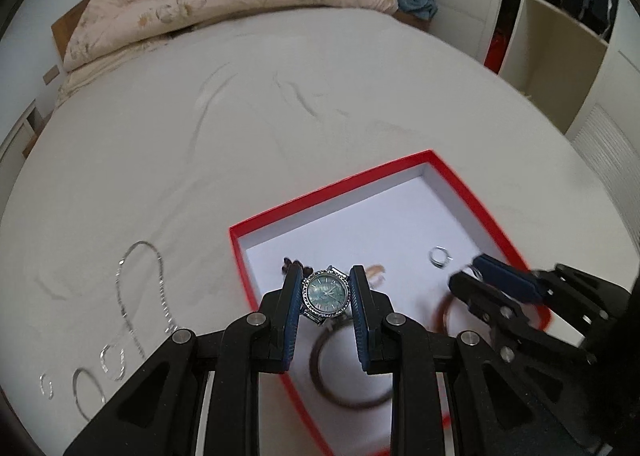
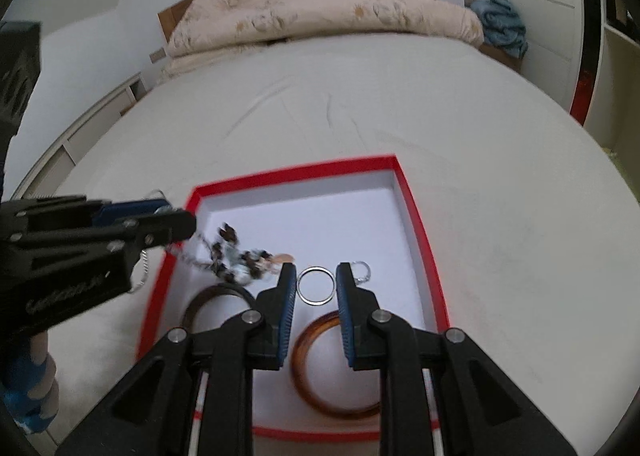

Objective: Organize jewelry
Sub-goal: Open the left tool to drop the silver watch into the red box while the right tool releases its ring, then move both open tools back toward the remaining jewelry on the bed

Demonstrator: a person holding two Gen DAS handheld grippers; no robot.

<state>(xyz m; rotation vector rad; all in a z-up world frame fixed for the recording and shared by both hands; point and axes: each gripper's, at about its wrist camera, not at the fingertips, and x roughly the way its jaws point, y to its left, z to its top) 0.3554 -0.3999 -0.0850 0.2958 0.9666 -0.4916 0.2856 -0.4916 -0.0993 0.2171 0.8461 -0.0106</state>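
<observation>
Both grippers hang over the red box (image 2: pixel 416 216) on the bed (image 1: pixel 200 144), each with something to drop in. The left gripper (image 1: pixel 326 290) is clenched on a watch (image 1: pixel 326 293), teal dial facing up, pinched by its case between the blue pads, with the band trailing below. The right gripper (image 2: pixel 316 284) is grasping a thin silver ring (image 2: pixel 315 284), pads pressed against its sides.

Inside the box there's already a pile: an amber bangle (image 2: pixel 320 396) near the front, a dark bangle (image 2: pixel 216 296) to the left, a beaded piece (image 2: pixel 236 252) in a tangle, and a small silver hoop (image 2: pixel 362 272) near the right wall. So this looks like the placing step, well into the job.

Still out on the sheet, left of the box: a silver chain (image 1: pixel 140 288) and a few silver hoops (image 1: pixel 90 392). Those look like the leftovers.

Next, I'd say, each gripper needs to get low over a bare patch of the white floor and let go gently. The ring could roll; the watch ought to land clear of the beads. Then it's back out for the chain, which is fine and limp, likely awkward to pinch off a soft bed.
</observation>
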